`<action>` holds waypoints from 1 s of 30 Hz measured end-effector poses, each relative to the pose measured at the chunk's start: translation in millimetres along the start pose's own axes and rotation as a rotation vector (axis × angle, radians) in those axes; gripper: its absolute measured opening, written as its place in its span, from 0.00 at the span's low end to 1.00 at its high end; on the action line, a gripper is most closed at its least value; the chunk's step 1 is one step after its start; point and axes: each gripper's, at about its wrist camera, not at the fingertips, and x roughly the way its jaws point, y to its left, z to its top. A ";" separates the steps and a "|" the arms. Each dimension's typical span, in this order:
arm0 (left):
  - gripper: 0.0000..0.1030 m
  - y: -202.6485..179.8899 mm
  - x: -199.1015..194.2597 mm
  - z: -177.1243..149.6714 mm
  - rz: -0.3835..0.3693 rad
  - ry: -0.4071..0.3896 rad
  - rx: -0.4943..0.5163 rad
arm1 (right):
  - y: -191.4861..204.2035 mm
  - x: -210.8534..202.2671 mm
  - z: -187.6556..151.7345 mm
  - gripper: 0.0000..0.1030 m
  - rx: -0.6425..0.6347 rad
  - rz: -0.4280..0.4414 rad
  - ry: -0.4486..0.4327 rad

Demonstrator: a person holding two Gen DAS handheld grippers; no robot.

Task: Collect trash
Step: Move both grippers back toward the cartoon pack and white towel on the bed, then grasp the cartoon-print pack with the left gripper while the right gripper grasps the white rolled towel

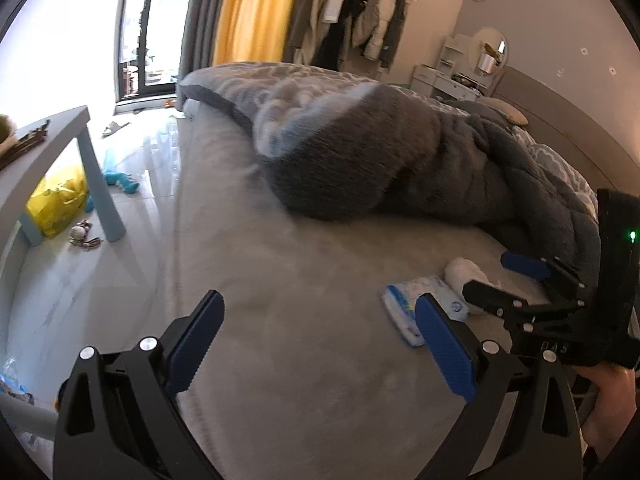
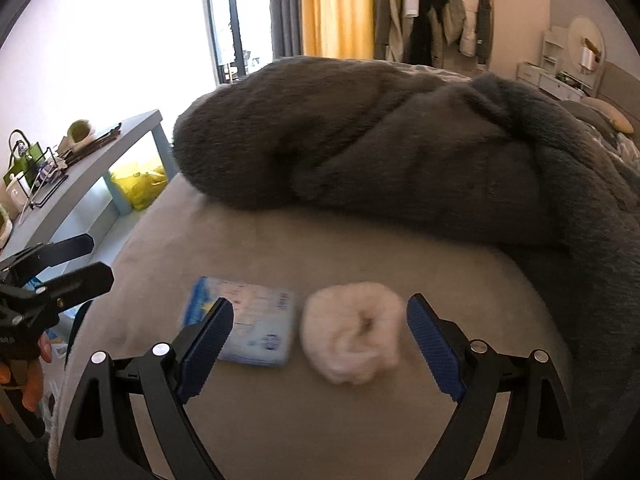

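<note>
A: Start with the left wrist view. What is in front?

B: The left gripper (image 1: 320,344) with its blue-padded fingers (image 1: 198,344) spread wide and nothing between them, over the grey-beige bed sheet (image 1: 280,248). To its right lies a flat blue-and-white soft tissue pack (image 1: 404,304), partly hidden behind the right-hand finger. Just beyond the pack sits a crumpled white wad of tissue (image 1: 460,272).

A: And the other tool?

B: The right gripper (image 1: 504,276) comes in from the right edge, its fingers apart on either side of the white wad but not pressing it. A dark grey fluffy blanket (image 1: 360,160) is heaped behind. On the floor to the left stands a light blue desk (image 1: 60,148) with a yellow plastic bag (image 1: 60,204) under it.

A: Now the right wrist view.

B: The right gripper (image 2: 320,340) has its fingers (image 2: 434,348) standing wide. The white wad of tissue (image 2: 352,332) lies on the bed sheet (image 2: 320,420) between them, nearer the right one, with a gap on both sides. The tissue pack (image 2: 256,320) lies just beside the wad, to its left, with the left-hand finger in front of its corner.

A: Anything else?

B: The left gripper (image 2: 72,264) shows at the left edge, a hand (image 2: 32,372) beneath it. The fluffy blanket (image 2: 400,152) fills the back, and the blue desk (image 2: 100,168) carries small items that I cannot make out clearly.
</note>
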 end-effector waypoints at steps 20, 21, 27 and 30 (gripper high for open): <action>0.95 -71.1 50.7 -13.0 -0.095 0.114 0.127 | -73.0 -0.6 -7.8 0.87 0.146 0.114 0.013; 0.95 -72.4 53.2 -13.8 -0.093 0.122 0.132 | -75.7 -1.4 -8.9 0.87 0.147 0.118 0.014; 0.95 -80.8 68.3 -18.1 -0.072 0.158 0.170 | -82.2 0.7 -12.1 0.87 0.147 0.123 0.021; 0.94 -81.1 75.7 -19.0 -0.061 0.169 0.166 | -84.1 1.0 -12.9 0.87 0.145 0.127 0.022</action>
